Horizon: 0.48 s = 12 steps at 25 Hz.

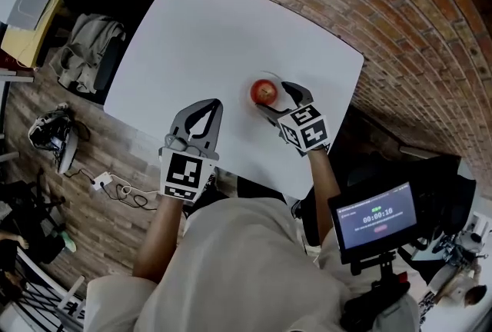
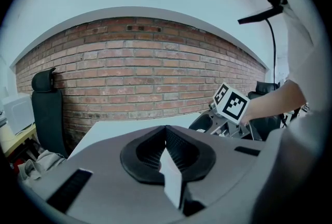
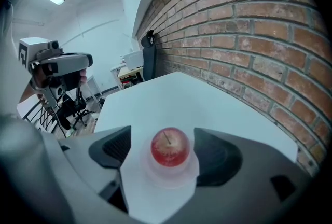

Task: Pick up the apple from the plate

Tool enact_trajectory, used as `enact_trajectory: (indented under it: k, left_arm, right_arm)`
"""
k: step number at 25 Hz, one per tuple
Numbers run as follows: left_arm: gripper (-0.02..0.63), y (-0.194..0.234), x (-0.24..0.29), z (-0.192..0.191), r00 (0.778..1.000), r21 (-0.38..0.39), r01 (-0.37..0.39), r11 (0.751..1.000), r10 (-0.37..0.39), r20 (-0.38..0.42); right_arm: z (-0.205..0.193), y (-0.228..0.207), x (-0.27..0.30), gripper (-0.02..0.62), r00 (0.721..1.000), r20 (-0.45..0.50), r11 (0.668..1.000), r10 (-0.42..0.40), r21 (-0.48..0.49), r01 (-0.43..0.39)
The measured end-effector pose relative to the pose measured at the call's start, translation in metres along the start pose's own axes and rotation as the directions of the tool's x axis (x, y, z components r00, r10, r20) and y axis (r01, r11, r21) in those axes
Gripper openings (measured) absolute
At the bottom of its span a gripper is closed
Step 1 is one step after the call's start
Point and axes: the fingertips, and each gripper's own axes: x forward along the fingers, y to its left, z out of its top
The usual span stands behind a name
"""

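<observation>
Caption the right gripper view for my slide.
Right gripper, jaws apart, frames a red apple on its small white plate.

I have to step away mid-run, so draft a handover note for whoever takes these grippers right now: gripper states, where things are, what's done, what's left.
Left gripper: shut, empty, over the near side of the table.
Right gripper: open, angled down, one jaw on each side of the apple, pads not touching it.
Apple: upright on the plate, near the table's right edge.
Done: right gripper lined up around the apple.
Left: close on the apple, then lift it off the plate.
</observation>
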Motion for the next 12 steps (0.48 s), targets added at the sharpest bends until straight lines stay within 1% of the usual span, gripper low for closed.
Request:
enact_trajectory:
  k: [6,9,12]
  left_arm:
    - [0.006,0.002,0.003,-0.006,1.0,-0.01,0.004,1.0,-0.004,-0.007]
    - [0.006,0.004,0.004,-0.009,1.0,-0.015,0.004,1.0,-0.004,-0.012]
    - [0.006,0.008,0.006,-0.012,1.0,-0.023,0.002,1.0,-0.002,-0.019]
  right_arm:
    - [-0.004,0.003,0.014,0.371,0.999,-0.035,0.999,0.003,-0.032,-0.004]
    - [-0.007,0.004,0.02,0.371,0.999,-0.05,0.999,0.012,-0.032,-0.014]
    - [-0.009,0.002,0.025,0.386,0.998,-0.063,0.999,0.02,-0.029,-0.022]
